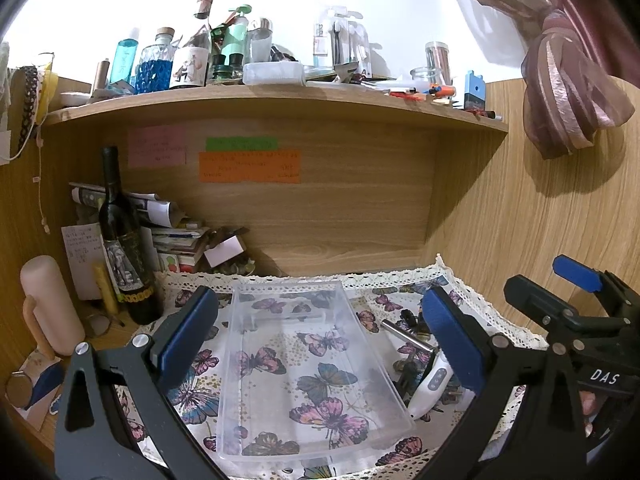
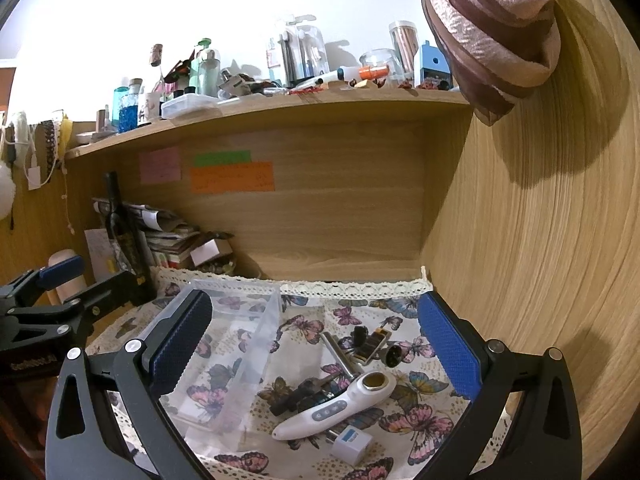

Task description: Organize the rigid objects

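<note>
While the left gripper (image 1: 316, 344) hangs wide-jawed and empty over the clear bin (image 1: 308, 376), the white handheld device (image 2: 336, 410) lies ahead between the equally wide, empty jaws of the nearer right gripper (image 2: 316, 356), slanting near-left to far-right on the butterfly-clothed surface (image 2: 420, 424) under a cluttered shelf (image 2: 280, 110).

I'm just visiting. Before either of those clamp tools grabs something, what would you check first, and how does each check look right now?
1. Clear plastic bin empty, ready to fill: ok.
2. Left gripper open: ok.
3. Right gripper open: ok.
4. White handheld device free to lift: not ok, it lies across the dark pieces.
5. White plug adapter unobstructed: ok.
6. Metal rod lying flat on the cloth: cannot tell.
</note>
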Tool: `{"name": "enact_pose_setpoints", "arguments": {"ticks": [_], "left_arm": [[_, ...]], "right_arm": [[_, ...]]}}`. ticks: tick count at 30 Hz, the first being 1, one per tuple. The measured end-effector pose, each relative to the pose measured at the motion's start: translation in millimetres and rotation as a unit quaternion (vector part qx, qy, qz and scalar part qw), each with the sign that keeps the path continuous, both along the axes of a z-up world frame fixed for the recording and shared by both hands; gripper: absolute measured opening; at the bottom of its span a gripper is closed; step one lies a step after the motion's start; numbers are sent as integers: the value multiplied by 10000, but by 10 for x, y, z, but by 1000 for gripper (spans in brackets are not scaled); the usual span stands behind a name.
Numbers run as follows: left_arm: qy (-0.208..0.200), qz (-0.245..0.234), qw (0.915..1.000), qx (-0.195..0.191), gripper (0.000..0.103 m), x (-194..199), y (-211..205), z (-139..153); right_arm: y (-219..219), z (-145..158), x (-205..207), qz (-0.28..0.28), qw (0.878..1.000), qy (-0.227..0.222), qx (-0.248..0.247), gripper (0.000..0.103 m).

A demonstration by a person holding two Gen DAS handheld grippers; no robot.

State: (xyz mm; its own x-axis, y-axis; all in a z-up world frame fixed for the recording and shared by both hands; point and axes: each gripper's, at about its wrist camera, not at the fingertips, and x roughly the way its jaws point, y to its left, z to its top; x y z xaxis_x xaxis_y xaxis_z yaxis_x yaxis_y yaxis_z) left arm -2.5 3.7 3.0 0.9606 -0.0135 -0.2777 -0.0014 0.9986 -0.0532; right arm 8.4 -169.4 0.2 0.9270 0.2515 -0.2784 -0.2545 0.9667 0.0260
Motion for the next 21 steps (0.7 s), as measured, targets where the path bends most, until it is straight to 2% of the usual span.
{"name": "enact_pose_setpoints", "arguments": {"ticks": [21], "left_arm": [[-59,-58,10000,-2,103,-13,-8,41]], "right_arm": [[-8,29,-27,-33,10000,-75,-20,103]]}}
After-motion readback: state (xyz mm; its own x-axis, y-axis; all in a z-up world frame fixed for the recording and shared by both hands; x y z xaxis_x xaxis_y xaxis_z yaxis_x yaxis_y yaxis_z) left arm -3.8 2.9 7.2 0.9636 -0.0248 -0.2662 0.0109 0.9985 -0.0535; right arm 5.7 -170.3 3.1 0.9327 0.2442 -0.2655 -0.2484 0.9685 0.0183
